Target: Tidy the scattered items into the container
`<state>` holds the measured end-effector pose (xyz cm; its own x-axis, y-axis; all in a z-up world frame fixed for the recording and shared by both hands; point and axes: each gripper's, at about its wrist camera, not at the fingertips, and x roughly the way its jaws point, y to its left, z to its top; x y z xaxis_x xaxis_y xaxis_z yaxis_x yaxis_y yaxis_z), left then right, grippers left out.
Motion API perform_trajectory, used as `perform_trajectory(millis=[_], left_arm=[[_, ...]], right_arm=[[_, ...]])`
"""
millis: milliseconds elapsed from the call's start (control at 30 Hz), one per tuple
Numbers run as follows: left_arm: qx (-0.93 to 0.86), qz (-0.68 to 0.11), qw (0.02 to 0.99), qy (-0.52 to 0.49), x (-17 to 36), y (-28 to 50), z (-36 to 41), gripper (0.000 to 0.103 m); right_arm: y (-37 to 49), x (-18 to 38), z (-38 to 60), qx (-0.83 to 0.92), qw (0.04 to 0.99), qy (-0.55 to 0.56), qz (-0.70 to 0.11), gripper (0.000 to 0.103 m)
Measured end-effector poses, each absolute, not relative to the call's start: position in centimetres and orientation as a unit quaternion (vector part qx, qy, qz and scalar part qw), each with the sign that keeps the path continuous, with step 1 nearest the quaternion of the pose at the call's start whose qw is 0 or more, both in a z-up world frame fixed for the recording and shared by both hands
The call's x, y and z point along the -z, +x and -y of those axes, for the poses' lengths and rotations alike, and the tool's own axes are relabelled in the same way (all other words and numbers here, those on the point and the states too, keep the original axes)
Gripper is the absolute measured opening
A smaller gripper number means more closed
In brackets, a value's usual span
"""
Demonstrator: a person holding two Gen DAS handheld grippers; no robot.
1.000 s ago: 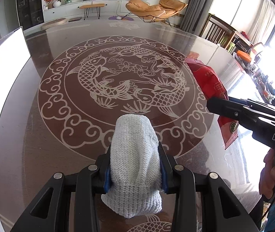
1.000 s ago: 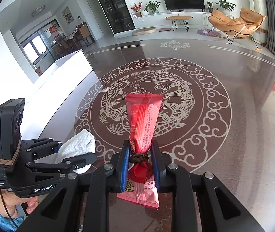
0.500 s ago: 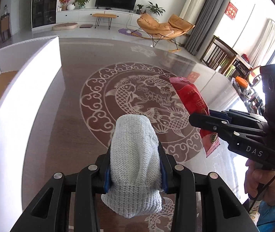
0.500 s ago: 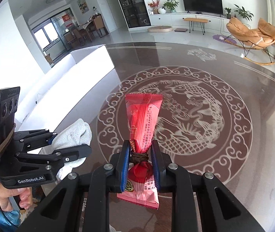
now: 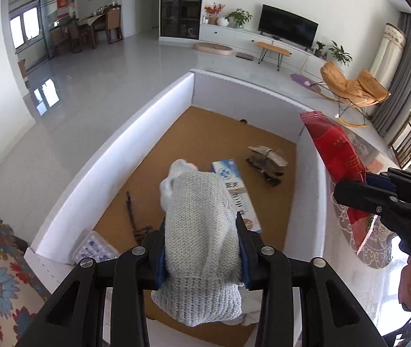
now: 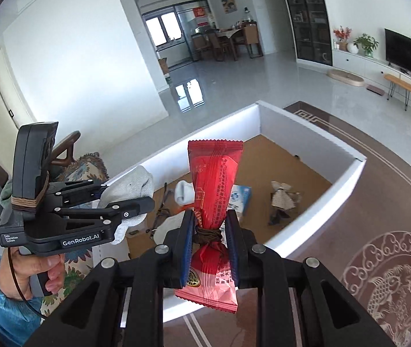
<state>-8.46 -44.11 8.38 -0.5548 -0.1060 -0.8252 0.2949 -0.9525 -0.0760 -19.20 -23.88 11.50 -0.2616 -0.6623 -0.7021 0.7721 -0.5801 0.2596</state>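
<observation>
The left gripper pinches a grey knitted cloth between its pads and hangs above the near end of the white container; the right gripper pinches a red snack packet at its tied waist, jaws narrowed on it, and hangs over the container's near right wall, by the patterned table.

To drop both well, each load should probably be wholly inside the walls before the jaws spread; the cloth looks already placed for that; the packet, long and stiff at its top, would do better carried a little further left and farther in, so that its lower flap clears the rim. A low release would keep it from bouncing off the blue-and-white box below; the cloth is soft and will likely just slump.

Counted: two grippers, each holding one item; one container. Inside it, as far as can be seen: one blue-and-white box, one white sock-like cloth, one small grey bundle at the far right, one dark thin object like folded glasses, one clear blister pack in the near left corner. No loose item shows on the visible table.
</observation>
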Motion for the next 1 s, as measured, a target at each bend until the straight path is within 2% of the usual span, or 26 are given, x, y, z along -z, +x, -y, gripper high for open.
perform_trajectory(millis=[100, 167, 200, 233, 300, 333, 667, 1000], left_arm=[[0.850, -0.121, 0.127, 0.497, -4.7, -8.5, 45.5, 0.042], [0.841, -0.133, 0.140, 0.506, -3.2, -8.4, 45.8, 0.055], [0.841, -0.137, 0.147, 0.503, -2.9, -8.2, 45.6, 0.076], [0.842, -0.141, 0.161, 0.496, -2.9, -8.0, 45.6, 0.102], [0.849, -0.147, 0.188, 0.471, -3.6, -7.3, 45.5, 0.103], [0.852, -0.149, 0.201, 0.461, -4.2, -7.2, 45.4, 0.103], [0.850, -0.164, 0.295, 0.404, -11.0, -4.6, 42.5, 0.103], [0.839, -0.177, 0.333, 0.393, -13.6, -2.8, 41.1, 0.103]], right_arm=[[-18.9, -8.2, 28.2, 0.773, 0.453, 0.431, -0.105, 0.024], [-19.0, -6.2, 29.7, 0.770, 0.433, 0.449, -0.136, 0.024], [-19.2, -5.5, 30.0, 0.767, 0.429, 0.456, -0.142, 0.024], [-19.4, -5.2, 29.8, 0.762, 0.430, 0.463, -0.142, 0.028], [-19.9, -5.4, 28.9, 0.763, 0.427, 0.466, -0.138, 0.055], [-19.9, -5.9, 28.3, 0.768, 0.423, 0.460, -0.138, 0.057], [-20.8, -11.6, 25.3, 0.778, 0.408, 0.457, -0.141, 0.057], [-19.4, -13.1, 25.2, 0.769, 0.412, 0.454, -0.180, 0.057]])
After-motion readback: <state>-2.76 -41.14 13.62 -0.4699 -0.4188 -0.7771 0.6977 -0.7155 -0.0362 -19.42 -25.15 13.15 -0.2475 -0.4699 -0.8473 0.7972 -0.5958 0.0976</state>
